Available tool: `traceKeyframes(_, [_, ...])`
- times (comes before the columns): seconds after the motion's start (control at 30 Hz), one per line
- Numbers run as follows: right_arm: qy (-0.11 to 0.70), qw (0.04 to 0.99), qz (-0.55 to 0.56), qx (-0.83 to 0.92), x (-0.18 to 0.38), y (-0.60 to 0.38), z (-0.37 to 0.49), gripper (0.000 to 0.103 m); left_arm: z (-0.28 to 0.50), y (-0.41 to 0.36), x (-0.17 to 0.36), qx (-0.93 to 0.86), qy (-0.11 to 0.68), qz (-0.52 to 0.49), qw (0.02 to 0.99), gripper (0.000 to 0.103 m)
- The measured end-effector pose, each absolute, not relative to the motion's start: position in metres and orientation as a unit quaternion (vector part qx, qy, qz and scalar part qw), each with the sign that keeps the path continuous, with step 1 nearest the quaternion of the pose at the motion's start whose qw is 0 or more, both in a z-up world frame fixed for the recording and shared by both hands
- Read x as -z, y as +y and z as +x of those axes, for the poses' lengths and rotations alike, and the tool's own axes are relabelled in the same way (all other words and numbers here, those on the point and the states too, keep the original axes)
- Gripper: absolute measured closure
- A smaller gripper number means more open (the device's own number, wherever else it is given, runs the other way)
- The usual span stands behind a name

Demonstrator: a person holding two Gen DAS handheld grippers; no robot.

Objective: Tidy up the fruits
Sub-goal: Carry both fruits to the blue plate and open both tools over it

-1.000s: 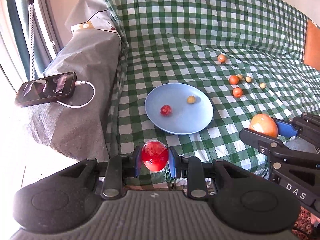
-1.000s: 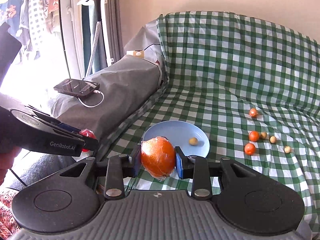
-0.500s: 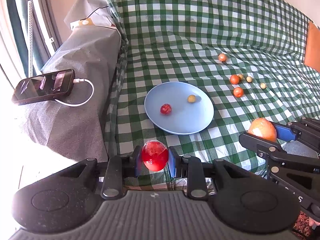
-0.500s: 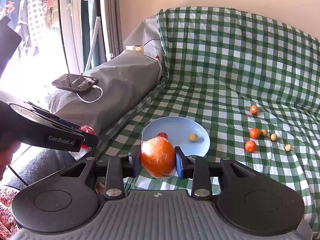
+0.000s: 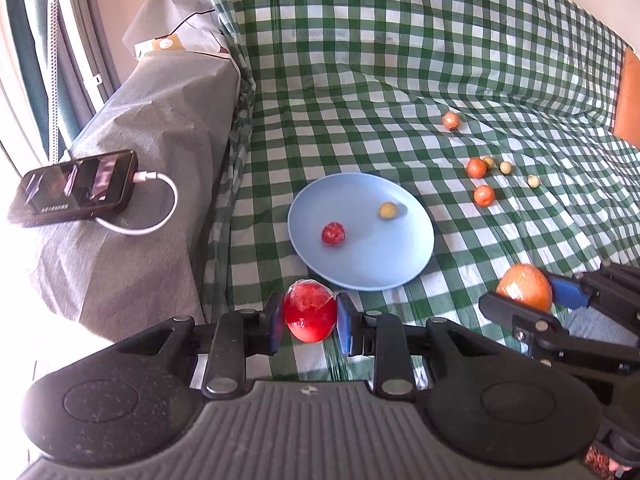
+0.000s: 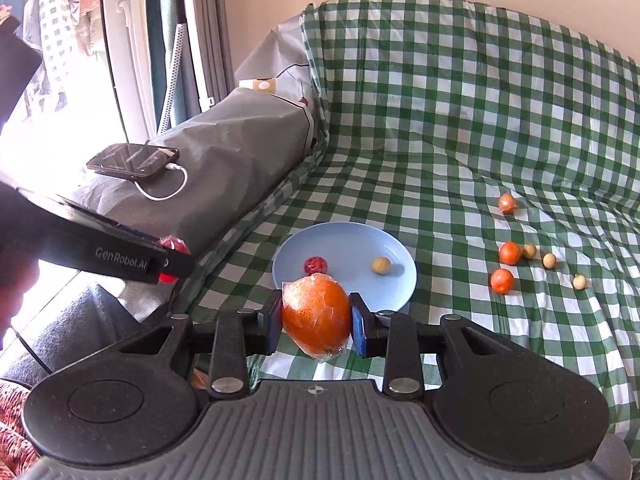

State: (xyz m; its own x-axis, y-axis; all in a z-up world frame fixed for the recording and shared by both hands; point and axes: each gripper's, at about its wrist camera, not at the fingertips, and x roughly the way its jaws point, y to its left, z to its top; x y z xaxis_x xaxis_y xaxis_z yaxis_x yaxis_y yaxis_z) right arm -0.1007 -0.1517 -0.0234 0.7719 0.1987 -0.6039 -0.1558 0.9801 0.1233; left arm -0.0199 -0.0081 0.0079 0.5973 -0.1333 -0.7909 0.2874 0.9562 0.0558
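Left gripper (image 5: 310,322) clamps a wrapped red fruit (image 5: 309,315) between its blue pads; right gripper (image 6: 316,322) clamps a wrapped orange (image 6: 316,316), long axis tilted from upper left to lower right. Both hover over the near edge of the checked cloth (image 6: 460,152), short of the plate (image 5: 400,272). The plate lies straight ahead of each tool; the left gripper appears slightly nearer its near rim, so a forward carry from either should reach it. The plate holds one small red fruit (image 5: 333,233) and one tan fruit (image 5: 387,211). Right of the plate, well apart, lie three small orange fruits (image 6: 510,253) and three more tan ones. Left of the plate, a phone (image 5: 74,187) charges on the grey armrest (image 5: 160,128).
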Motion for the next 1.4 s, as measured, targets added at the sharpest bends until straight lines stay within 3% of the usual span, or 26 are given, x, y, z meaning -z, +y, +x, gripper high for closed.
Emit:
traceKeyframes(0.53, [0.349,0.933,0.039,-0.073,0.057,-0.164,-0.026,0.068,0.058,-0.027,0.015,0.114,0.457,0.080,0.879,0.073])
traceKeyframes(1.2, [0.404,0.912,-0.008,-0.068,0.148,-0.167,0.067,0.068,0.147,-0.075,0.107,0.116,0.520,0.122,0.837,0.073])
traceKeyframes(1.27, [0.404,0.912,-0.011,-0.071,0.151,-0.166,0.072,0.068,0.148,-0.077,0.107,0.115,0.513,0.128,0.841,0.060])
traceKeyframes(1.33, [0.406,0.910,-0.013,-0.079,0.152,-0.166,0.077,0.067,0.147,-0.077,0.101,0.115,0.501,0.128,0.848,0.011])
traceKeyframes(1.37, [0.405,0.911,-0.013,-0.082,0.151,-0.166,0.078,0.060,0.145,-0.076,0.096,0.111,0.492,0.125,0.854,0.002])
traceKeyframes(1.4, [0.403,0.912,-0.014,-0.081,0.148,-0.166,0.079,0.046,0.142,-0.074,0.091,0.107,0.479,0.122,0.863,0.000])
